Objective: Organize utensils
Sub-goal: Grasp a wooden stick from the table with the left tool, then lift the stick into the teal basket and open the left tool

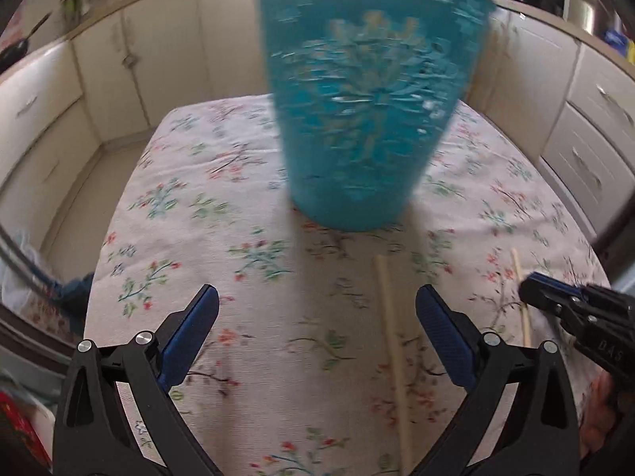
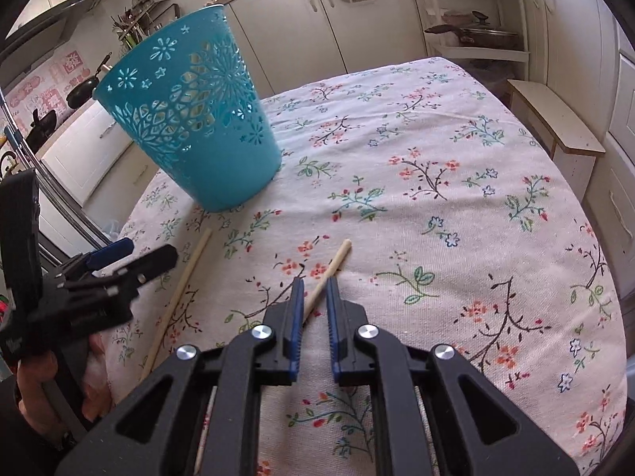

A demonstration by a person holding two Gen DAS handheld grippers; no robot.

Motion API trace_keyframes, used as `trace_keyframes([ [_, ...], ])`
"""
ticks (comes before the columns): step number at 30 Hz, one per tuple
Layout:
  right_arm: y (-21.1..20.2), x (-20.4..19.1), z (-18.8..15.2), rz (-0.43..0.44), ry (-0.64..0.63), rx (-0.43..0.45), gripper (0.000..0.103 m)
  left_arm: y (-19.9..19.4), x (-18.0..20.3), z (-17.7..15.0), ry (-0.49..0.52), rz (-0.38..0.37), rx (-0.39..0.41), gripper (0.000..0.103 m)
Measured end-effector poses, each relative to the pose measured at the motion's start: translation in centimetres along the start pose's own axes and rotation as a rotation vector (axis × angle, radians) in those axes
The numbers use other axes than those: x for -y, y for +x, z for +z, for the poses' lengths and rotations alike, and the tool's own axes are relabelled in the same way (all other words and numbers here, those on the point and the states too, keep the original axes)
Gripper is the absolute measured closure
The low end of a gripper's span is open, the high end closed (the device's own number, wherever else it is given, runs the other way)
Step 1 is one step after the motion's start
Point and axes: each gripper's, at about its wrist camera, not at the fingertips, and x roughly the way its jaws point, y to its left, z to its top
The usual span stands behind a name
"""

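The right wrist view shows the teal basket (image 2: 186, 107) sharply, standing on the flowered cloth (image 2: 436, 198) of the counter with its cut-out wall facing the camera; in the left wrist view the same basket (image 1: 365, 99) is blurred and fills the upper middle. Only the right wrist view shows the shelf rack with a pan (image 2: 476, 31) at the far wall and the small wooden bench (image 2: 555, 123) beside the counter.

Two wooden sticks lie on the cloth, near each other but apart. The right stick (image 2: 335, 263) runs from between the right tool's fingers up and to the right, its rounded end pointing away from the camera, to the right of the basket. The right tool (image 2: 315, 283) has its fingers drawn close on either side of this stick; whether the pads actually press it, I cannot tell. The left stick (image 2: 182, 285) lies to the left of it, its far end pointing toward the basket's foot, with its long axis running back toward the near edge.

In the left wrist view the left tool (image 1: 317, 297) is spread wide above the cloth with nothing between its fingers, and the left stick (image 1: 391, 341) lies just inside its right finger. The right tool (image 1: 555, 297) enters at the right edge, over the right stick (image 1: 522, 297).
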Motion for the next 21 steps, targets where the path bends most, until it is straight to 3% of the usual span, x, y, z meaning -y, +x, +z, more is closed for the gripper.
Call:
trace_keyframes([
  [2, -0.1, 0.1, -0.1, 0.018, 0.018, 0.002, 0.092, 0.0, 0.7, 0.1, 0.010, 0.002, -0.007, 0.011],
  [6, -0.1, 0.6, -0.1, 0.050, 0.047, 0.002, 0.091, 0.9, 1.5, 0.0, 0.002, -0.013, -0.062, 0.039],
  [11, 0.0, 0.7, 0.0, 0.064, 0.053, 0.002, 0.090, 1.1, 2.3, 0.0, 0.030, -0.027, -0.065, 0.065],
  [13, -0.1, 0.8, 0.0, 0.066, 0.054, 0.002, 0.090, 1.1, 2.5, 0.2, 0.030, -0.046, -0.068, 0.091],
  [14, -0.1, 0.9, 0.0, 0.067, 0.055, 0.002, 0.090, 1.1, 2.6, 0.2, 0.028, -0.062, -0.071, 0.097],
  [19, -0.1, 0.8, 0.1, 0.057, 0.043, 0.000, 0.090, 0.2, 2.8, -0.1, 0.011, -0.088, -0.049, 0.098],
  [21, -0.1, 0.3, 0.4, 0.022, 0.026, -0.001, 0.080, -0.1, 2.5, -0.1, 0.003, -0.087, -0.040, 0.098],
])
